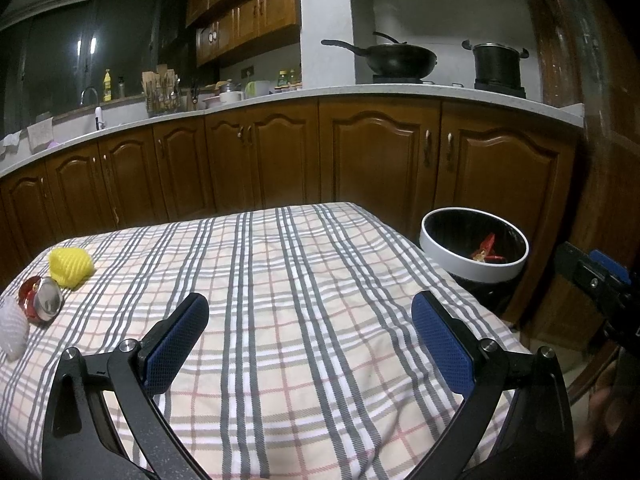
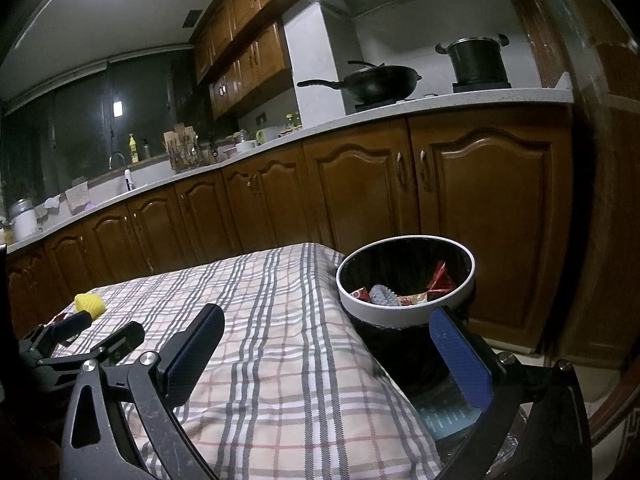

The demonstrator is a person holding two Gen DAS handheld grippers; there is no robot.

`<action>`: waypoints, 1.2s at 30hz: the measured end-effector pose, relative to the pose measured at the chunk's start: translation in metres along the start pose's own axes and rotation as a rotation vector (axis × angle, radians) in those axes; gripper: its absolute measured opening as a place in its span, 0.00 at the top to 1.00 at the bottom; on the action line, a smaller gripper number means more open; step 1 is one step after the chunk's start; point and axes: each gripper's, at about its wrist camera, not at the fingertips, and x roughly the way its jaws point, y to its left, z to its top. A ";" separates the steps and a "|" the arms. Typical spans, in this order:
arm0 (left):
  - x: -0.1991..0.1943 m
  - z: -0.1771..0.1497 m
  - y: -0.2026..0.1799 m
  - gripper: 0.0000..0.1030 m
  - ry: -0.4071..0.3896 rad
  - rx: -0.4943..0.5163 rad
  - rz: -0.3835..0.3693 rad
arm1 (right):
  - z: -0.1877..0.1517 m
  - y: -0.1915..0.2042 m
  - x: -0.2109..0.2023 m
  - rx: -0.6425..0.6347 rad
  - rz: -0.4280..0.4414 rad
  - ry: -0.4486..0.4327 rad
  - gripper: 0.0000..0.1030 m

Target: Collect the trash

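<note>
A: Three bits of trash are left on the desk (image 1: 304, 320), all far out to the left of the left tongs (image 1: 310, 330): a yellow foam net (image 1: 71, 267), a crushed red can (image 1: 41, 300) just beside it, and a white foam net (image 1: 13, 332) touching the can on the near side.

B: And both tongs are free?

A: Yes. The left tongs are spread wide over the checked cloth (image 1: 280, 264) with nothing between the pads. The right tongs (image 2: 326, 352) are spread too, empty, with the right pad hanging beyond the desk edge, in front of the bin (image 2: 404, 312).

B: Where's the bin from the left tongs?

A: Ahead and to the right, off the corner of the desk. There are red wrappers (image 2: 438, 278) and a grey foam net (image 2: 380, 294) already inside.

B: What worries you from here?

A: The can, I'd say. It's round and shiny and lies against the white net, so a pinch taken off-centre could squirt it away or drag the net along. The foam nets are soft and could slip out of a shallow grip on the way across. And the loose cloth could bunch up if a pad scrapes it, nudging things toward the edge.
</note>
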 end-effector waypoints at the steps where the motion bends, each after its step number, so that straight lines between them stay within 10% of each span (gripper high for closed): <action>1: 0.000 0.000 0.000 0.00 -0.001 0.002 0.000 | 0.000 0.000 0.000 0.000 0.000 0.000 0.00; 36: 0.008 0.005 0.009 0.00 0.030 -0.009 -0.024 | 0.007 0.003 0.017 -0.001 0.019 0.049 0.00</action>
